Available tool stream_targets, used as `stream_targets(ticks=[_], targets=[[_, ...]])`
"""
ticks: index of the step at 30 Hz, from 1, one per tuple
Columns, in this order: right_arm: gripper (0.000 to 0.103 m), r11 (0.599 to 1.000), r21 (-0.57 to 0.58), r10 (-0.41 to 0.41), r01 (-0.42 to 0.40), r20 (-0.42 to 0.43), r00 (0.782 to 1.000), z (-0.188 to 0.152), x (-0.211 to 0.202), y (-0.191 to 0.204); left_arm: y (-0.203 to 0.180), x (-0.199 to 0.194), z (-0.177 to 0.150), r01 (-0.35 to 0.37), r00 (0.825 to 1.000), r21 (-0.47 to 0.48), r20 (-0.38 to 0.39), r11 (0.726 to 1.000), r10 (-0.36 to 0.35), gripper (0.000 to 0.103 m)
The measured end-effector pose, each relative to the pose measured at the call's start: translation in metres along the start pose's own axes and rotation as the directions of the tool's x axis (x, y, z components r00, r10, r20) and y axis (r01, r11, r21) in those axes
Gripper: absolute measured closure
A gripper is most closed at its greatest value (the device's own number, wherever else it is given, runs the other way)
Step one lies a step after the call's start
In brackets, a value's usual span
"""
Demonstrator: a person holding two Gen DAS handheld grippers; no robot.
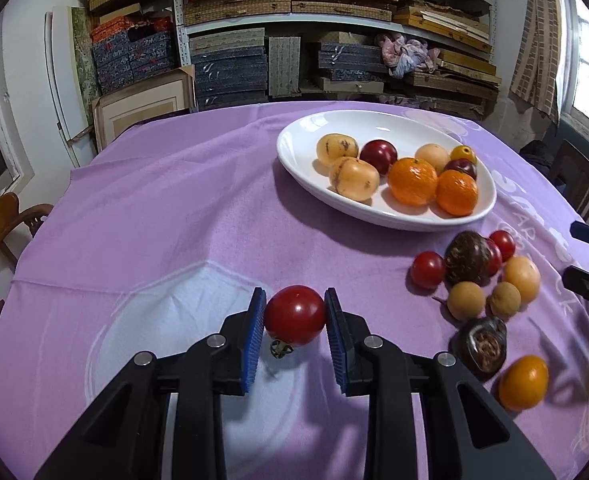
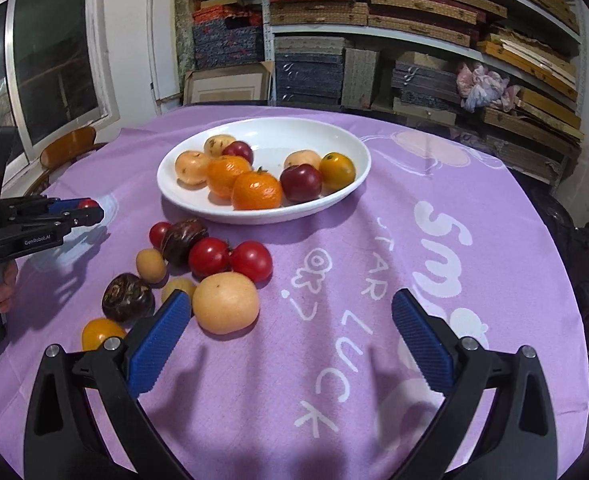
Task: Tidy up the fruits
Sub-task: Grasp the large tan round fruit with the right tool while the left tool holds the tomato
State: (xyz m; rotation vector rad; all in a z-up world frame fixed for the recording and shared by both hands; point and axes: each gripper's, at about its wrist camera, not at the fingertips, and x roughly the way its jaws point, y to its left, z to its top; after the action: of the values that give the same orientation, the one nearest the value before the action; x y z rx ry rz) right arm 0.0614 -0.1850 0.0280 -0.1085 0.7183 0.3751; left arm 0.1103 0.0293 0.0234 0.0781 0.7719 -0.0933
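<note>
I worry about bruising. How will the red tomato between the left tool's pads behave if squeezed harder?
The red tomato looks glossy and thin-skinned, so it may split under more force. Its smooth round shape could slip from the left tool, though the ribbed blue pads should help. Set down, it would probably roll.

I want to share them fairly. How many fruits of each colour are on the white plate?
Pale yellow fruits: 3
Dark red fruits: 2
Oranges: 2
Golden yellow fruit: 1
Total on the plate: 8
</note>
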Motion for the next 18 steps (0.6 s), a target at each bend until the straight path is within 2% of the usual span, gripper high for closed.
stream_targets(ticks=[3,7,9,15,18], targets=[[0.004,0.999,-0.050,0.011,-0.012,-0.024,1.000,-0.003,0.004,0.013,-0.011,-0.006,-0.015,0.035,0.999,0.007,-0.003,0.999,-0.035,0.073],[0.004,0.997,-0.071,0.000,-0.003,-0.044,0.999,-0.006,0.011,0.022,-0.022,-0.007,-0.017,0.059,0.998,0.023,0.000,0.998,-0.059,0.073],[0.004,0.999,-0.054,-0.003,0.001,-0.033,0.999,-0.005,0.010,0.021,-0.025,-0.007,-0.017,0.062,0.998,0.031,0.003,0.998,-0.062,0.073],[0.007,0.999,-0.029,-0.022,0.020,-0.079,0.997,0.000,0.024,0.021,-0.024,-0.001,-0.018,0.083,0.996,0.016,-0.020,0.996,-0.083,0.073],[0.028,0.999,-0.038,-0.015,0.011,-0.125,0.992,0.002,0.035,0.025,-0.023,0.000,-0.019,0.082,0.996,0.014,-0.029,0.997,-0.081,0.073]])
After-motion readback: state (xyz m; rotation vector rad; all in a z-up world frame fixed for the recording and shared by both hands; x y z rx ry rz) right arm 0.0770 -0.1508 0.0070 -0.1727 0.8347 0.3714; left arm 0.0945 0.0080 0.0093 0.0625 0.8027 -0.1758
